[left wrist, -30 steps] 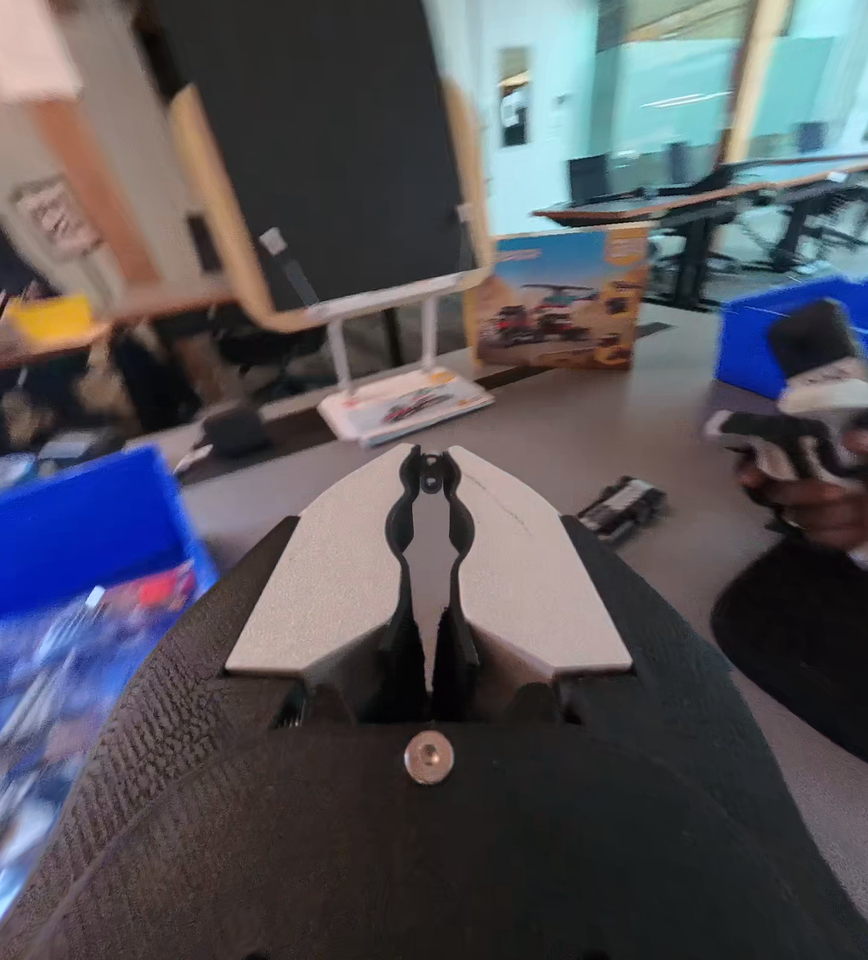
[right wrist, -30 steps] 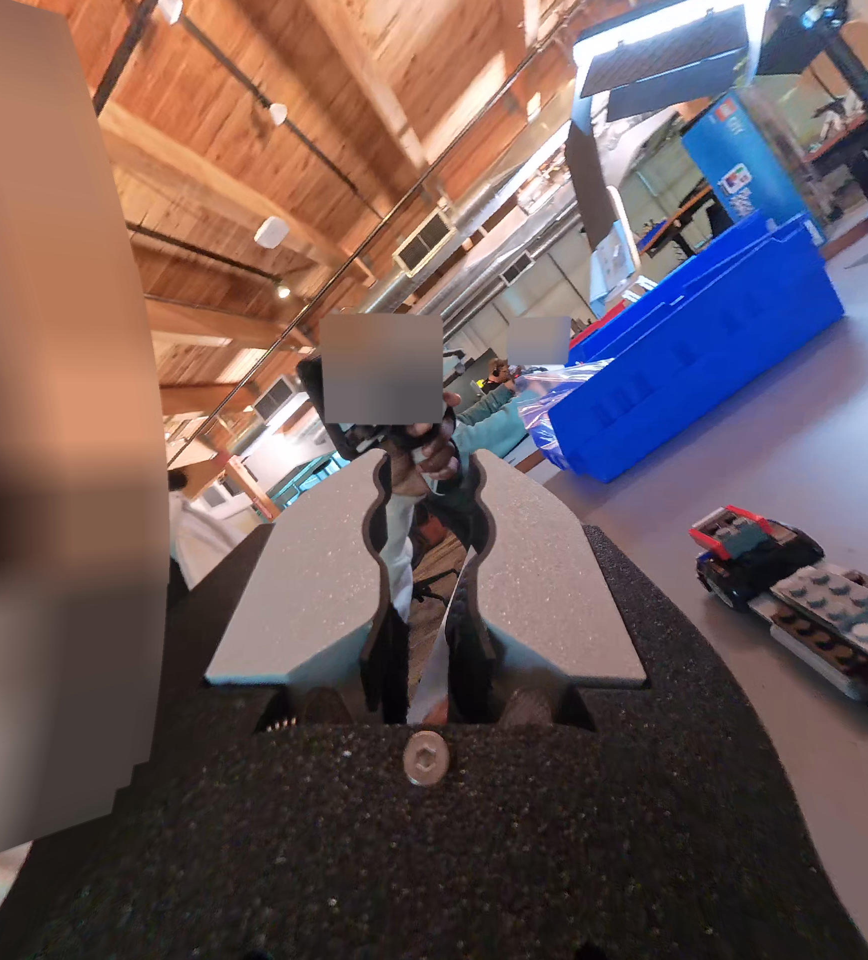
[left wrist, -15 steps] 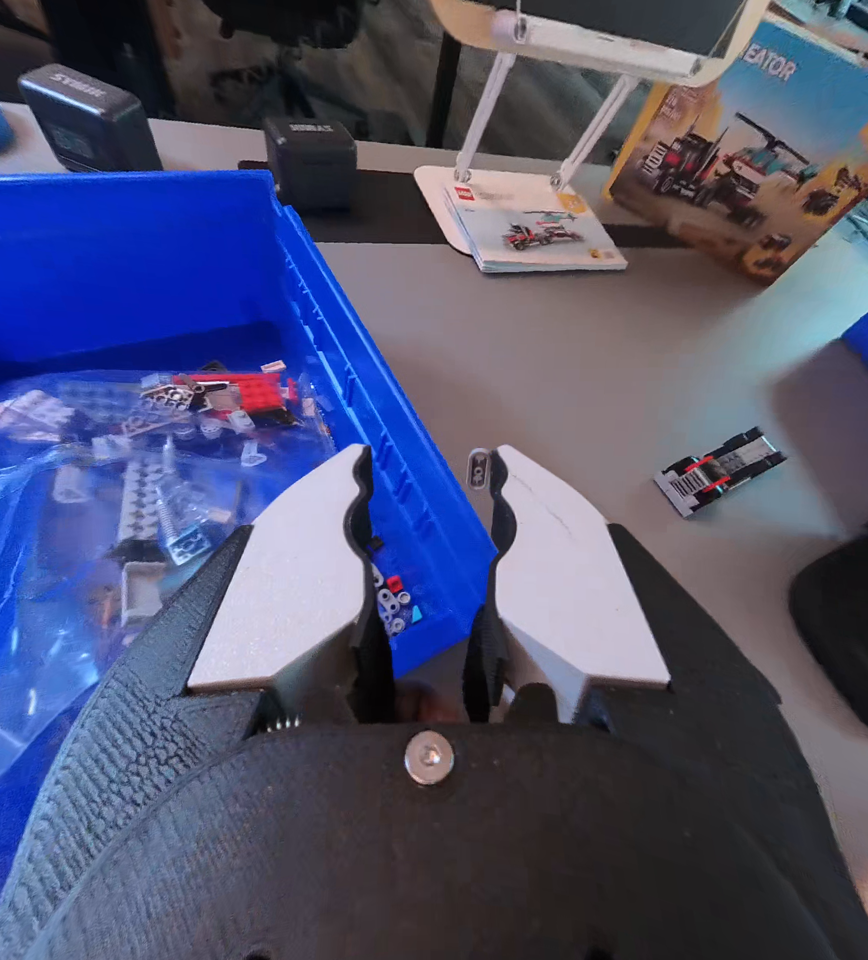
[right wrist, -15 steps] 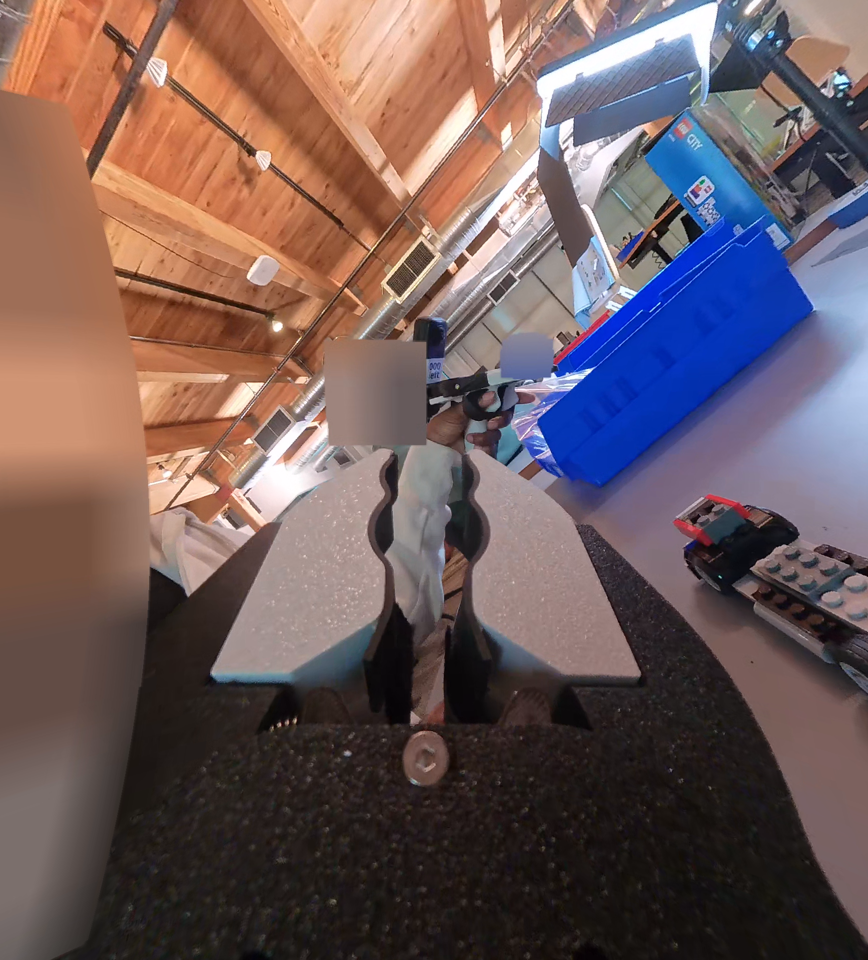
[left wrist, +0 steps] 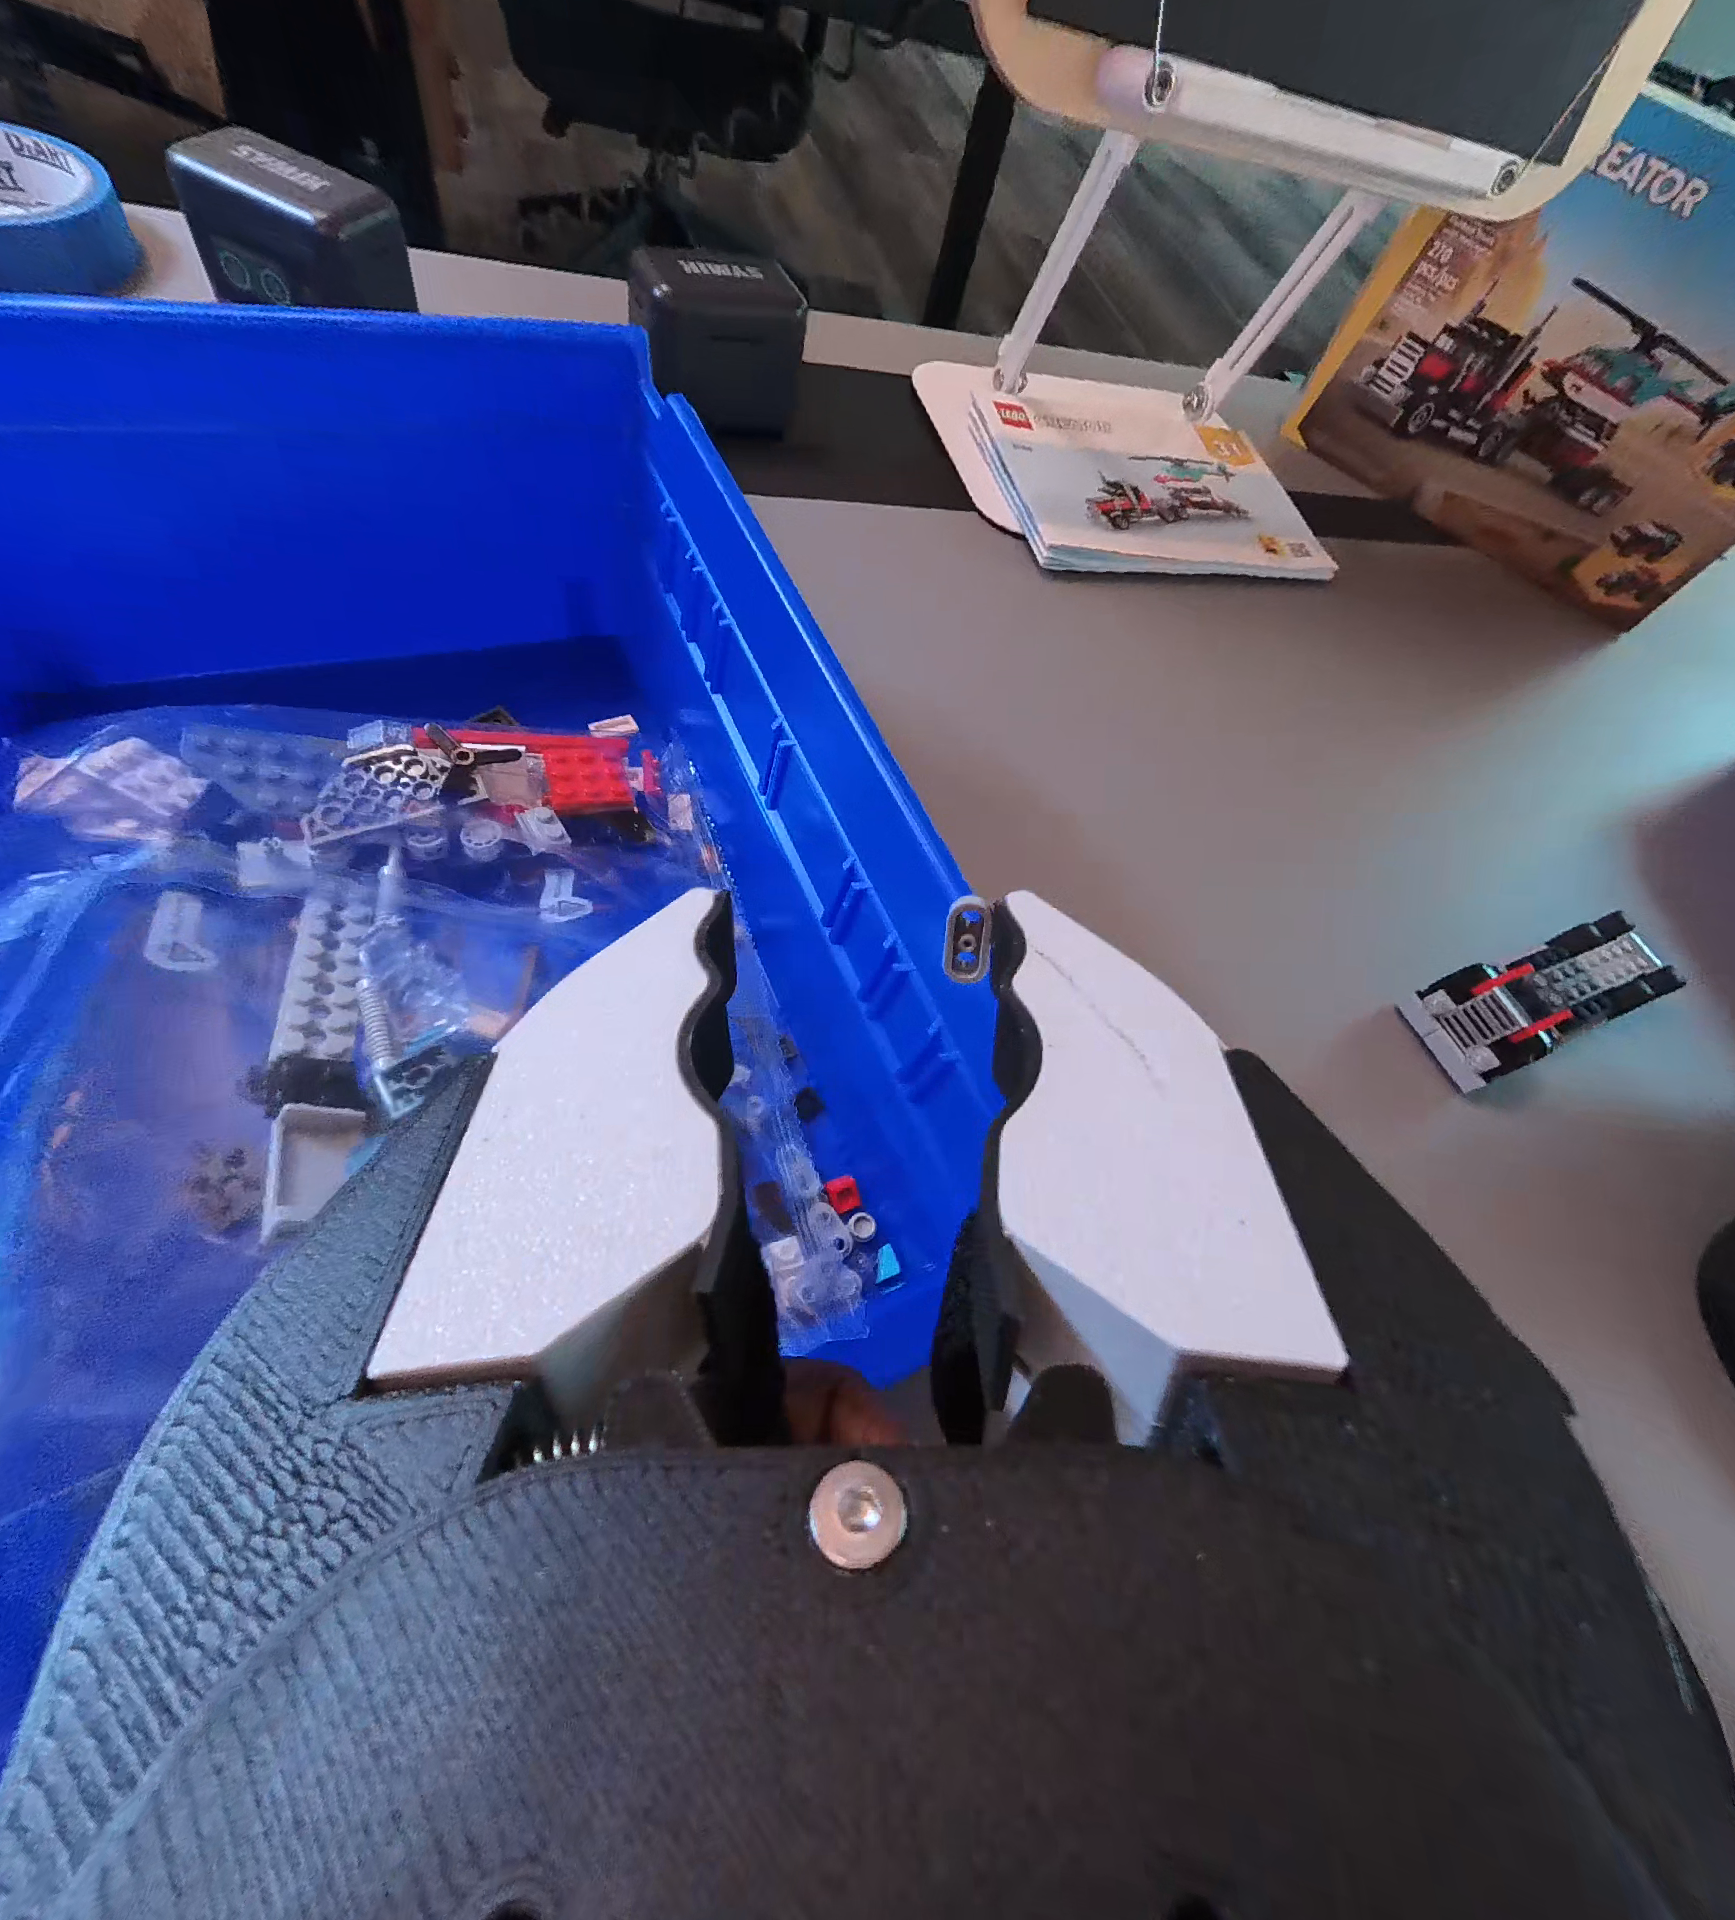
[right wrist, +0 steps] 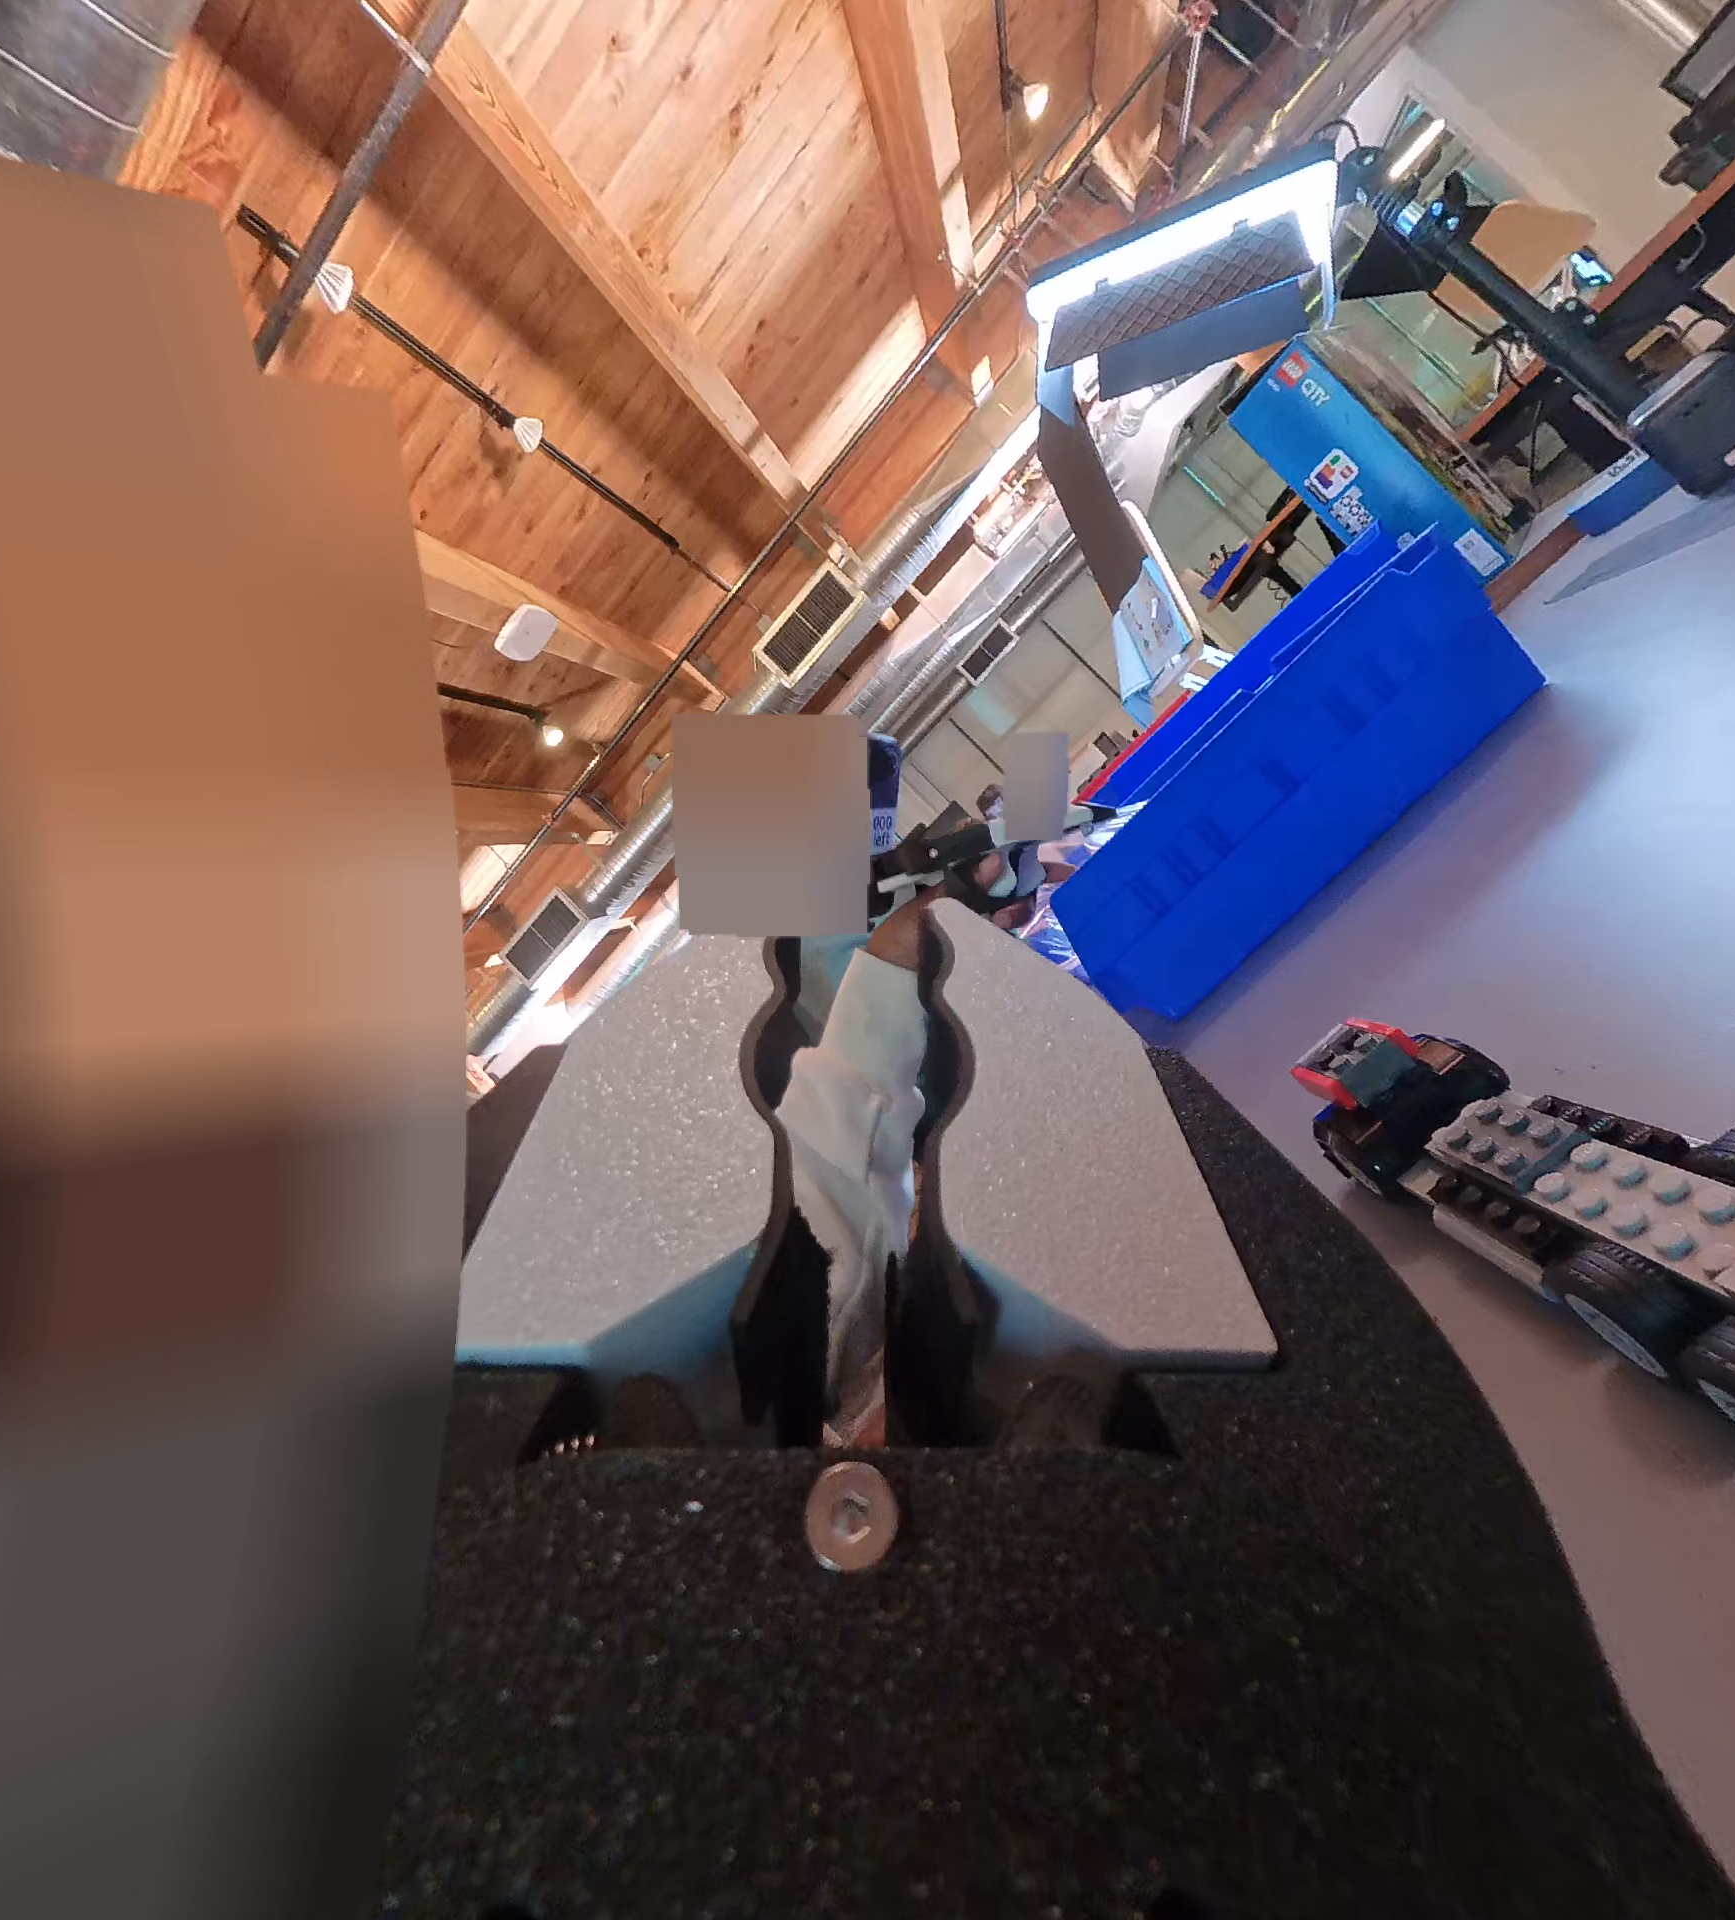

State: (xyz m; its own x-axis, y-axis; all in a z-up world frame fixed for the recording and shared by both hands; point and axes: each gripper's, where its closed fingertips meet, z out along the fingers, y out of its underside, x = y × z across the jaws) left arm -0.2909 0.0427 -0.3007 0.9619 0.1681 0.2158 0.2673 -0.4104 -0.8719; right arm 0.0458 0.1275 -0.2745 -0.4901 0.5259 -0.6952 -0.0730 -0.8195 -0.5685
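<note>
Fingers (left wrist: 614,1101) of the left gripper (left wrist: 858,925) stand apart over the blue bin's (left wrist: 801,790) wall, a small grey piece stuck to one.
Bagged bricks (left wrist: 343,852) lie left; right gripper (right wrist: 852,935) gapes empty beside the toy truck (right wrist: 1590,1195) on the bench (left wrist: 1206,790).

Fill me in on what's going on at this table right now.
A person works two handheld tongs over a grey table. The left tongs stand open above the right wall of a blue bin holding clear bags of toy bricks; a small grey piece sits against the right fingertip. The right tongs are open, grasping nothing, beside a partly built brick truck.
</note>
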